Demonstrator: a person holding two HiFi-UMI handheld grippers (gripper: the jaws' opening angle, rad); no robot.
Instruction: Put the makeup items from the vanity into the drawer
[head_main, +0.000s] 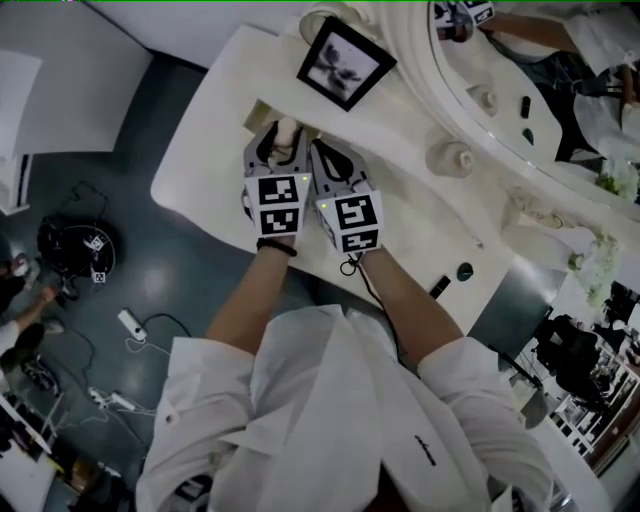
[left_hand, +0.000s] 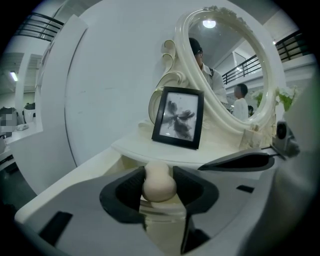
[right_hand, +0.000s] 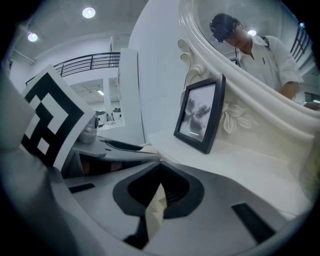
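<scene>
The left gripper (left_hand: 159, 171) is clamping a beige makeup sponge (left_hand: 159, 185), its two dark pads pressing on either side of the sponge's waist. The sponge is standing roughly upright between them, narrow end uppermost, so its long axis is running across the line of the squeeze. Directly under it the pale inside of the open drawer (left_hand: 117, 161) is showing through the gap, which suggests the sponge is already hanging over the drawer and only needs letting go. The right gripper (right_hand: 159, 164) is sitting just beside the left one with its jaws together at the tips and nothing between them. Beyond both, the vanity top (left_hand: 135, 145) is carrying a black picture frame (left_hand: 178, 117) leaning before the oval mirror (left_hand: 230, 65).
</scene>
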